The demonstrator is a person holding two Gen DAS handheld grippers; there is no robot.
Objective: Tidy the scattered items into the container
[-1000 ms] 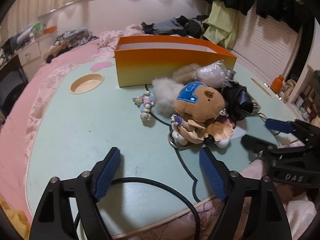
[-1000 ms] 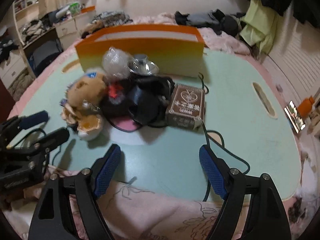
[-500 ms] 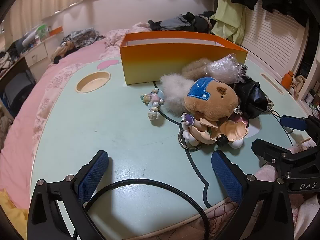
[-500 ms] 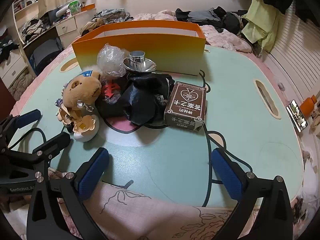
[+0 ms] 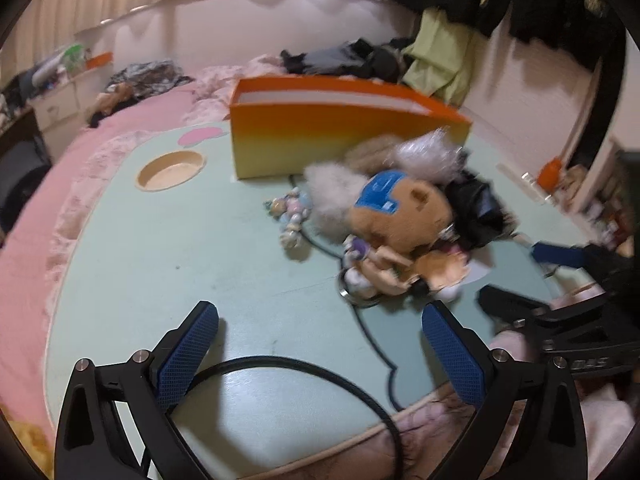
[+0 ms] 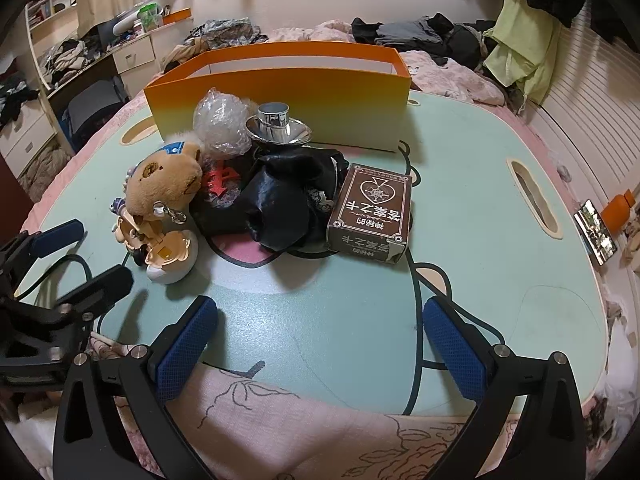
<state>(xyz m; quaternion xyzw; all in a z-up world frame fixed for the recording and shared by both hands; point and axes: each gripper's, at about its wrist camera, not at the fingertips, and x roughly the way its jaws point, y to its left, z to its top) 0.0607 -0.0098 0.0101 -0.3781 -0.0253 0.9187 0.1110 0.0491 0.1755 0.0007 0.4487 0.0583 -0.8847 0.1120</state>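
Hovering over the near edge of the table [image 5: 152, 264], the left gripper [image 5: 320, 344] has its jaws wide apart w/ nothing between them; they've just been opening. Left wrist view, blurred: orange container [image 5: 344, 140] stands upright toward the far edge. Just in front of it, a heap: brown plush bear [image 5: 404, 216] w/ blue patch, white fluffy thing [image 5: 332, 200], crinkly plastic bundle [image 5: 424, 156], black pouch [image 5: 476, 208]. Small bead charm [image 5: 292, 216] lies just left of the heap, apart from it. Right gripper [image 5: 560, 280] shows at the table's right edge.

Right wrist view, sharp: right gripper [image 6: 320, 336] at the near edge, jaws also spread wide, empty, just been opening. Container [image 6: 280, 100] at the far edge, nothing visible inside. Before it: bear [image 6: 164, 184], plastic bundle [image 6: 220, 128], silver cup-shaped piece [image 6: 278, 128], black pouch [image 6: 280, 204], brown card box [image 6: 372, 216] lying flat right of the pouch, touching it. Left gripper [image 6: 80, 256] shows at the left edge, near the bear.
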